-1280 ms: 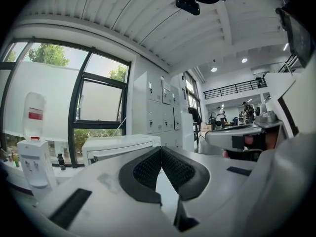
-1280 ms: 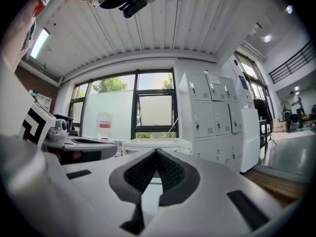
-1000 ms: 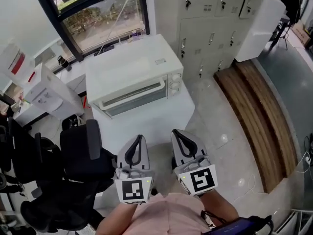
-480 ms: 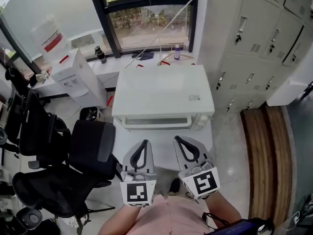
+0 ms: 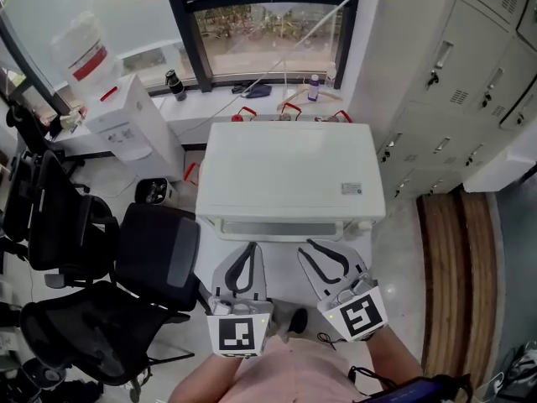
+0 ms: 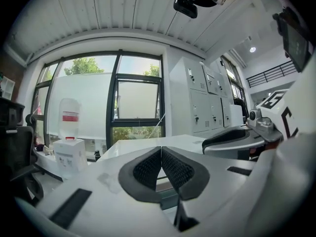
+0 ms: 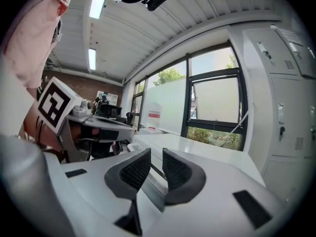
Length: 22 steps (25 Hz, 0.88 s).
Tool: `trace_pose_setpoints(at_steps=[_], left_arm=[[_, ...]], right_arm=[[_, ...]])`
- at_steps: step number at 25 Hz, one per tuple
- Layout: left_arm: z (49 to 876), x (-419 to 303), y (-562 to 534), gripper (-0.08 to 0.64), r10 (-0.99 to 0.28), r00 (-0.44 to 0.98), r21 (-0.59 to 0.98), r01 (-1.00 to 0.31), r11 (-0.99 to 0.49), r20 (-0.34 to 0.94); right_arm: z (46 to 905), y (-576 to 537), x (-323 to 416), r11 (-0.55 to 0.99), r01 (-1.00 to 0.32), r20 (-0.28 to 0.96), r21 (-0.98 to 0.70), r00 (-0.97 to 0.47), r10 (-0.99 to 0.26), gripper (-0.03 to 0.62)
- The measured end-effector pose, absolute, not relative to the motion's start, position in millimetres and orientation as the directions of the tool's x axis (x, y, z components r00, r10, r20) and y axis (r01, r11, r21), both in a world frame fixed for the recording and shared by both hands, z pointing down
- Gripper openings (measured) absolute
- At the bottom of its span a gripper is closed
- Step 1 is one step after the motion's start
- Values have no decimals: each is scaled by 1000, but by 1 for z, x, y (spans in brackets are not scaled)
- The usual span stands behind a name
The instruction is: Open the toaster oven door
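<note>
The white toaster oven (image 5: 289,175) stands on a white table, seen from above. Its door front with the long handle (image 5: 281,227) faces me, and its knobs (image 5: 365,223) sit at the right end. My left gripper (image 5: 245,260) hovers just short of the door's left half, jaws shut on nothing. My right gripper (image 5: 325,257) hovers short of the door's right half, jaws a narrow gap apart and empty. In the left gripper view the left gripper (image 6: 161,149) points over the oven top (image 6: 143,144). In the right gripper view the right gripper (image 7: 156,153) points along the oven (image 7: 197,154).
Black office chairs (image 5: 126,263) crowd the left side. A water dispenser (image 5: 117,128) stands at the back left, grey lockers (image 5: 470,74) at the right. A wooden step (image 5: 457,250) lies on the floor at the right. Bottles and hangers rest on the window sill (image 5: 277,99).
The view has swung over the oven, which now lies square and closer in front of both grippers. The right gripper's jaws have parted slightly.
</note>
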<state>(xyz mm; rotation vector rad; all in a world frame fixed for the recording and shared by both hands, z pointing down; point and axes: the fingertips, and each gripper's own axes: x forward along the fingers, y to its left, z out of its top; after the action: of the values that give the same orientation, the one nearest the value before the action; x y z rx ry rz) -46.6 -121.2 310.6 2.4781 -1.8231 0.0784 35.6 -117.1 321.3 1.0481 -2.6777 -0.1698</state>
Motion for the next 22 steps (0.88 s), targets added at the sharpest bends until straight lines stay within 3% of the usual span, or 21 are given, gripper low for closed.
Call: trace_pose_setpoints(at_steps=[6, 12, 22], left_arm=[[315, -51, -134, 14, -946, 311, 21, -950, -311, 96], [318, -52, -142, 14, -934, 341, 25, -940, -341, 103], [319, -59, -155, 14, -933, 346, 34, -938, -344, 97]], right_arm=[[347, -119, 34, 831, -423, 400, 361, -735, -548, 98], [376, -126, 37, 864, -240, 581, 442, -658, -480, 123], [399, -134, 38, 905, -136, 707, 404, -580, -403, 120]])
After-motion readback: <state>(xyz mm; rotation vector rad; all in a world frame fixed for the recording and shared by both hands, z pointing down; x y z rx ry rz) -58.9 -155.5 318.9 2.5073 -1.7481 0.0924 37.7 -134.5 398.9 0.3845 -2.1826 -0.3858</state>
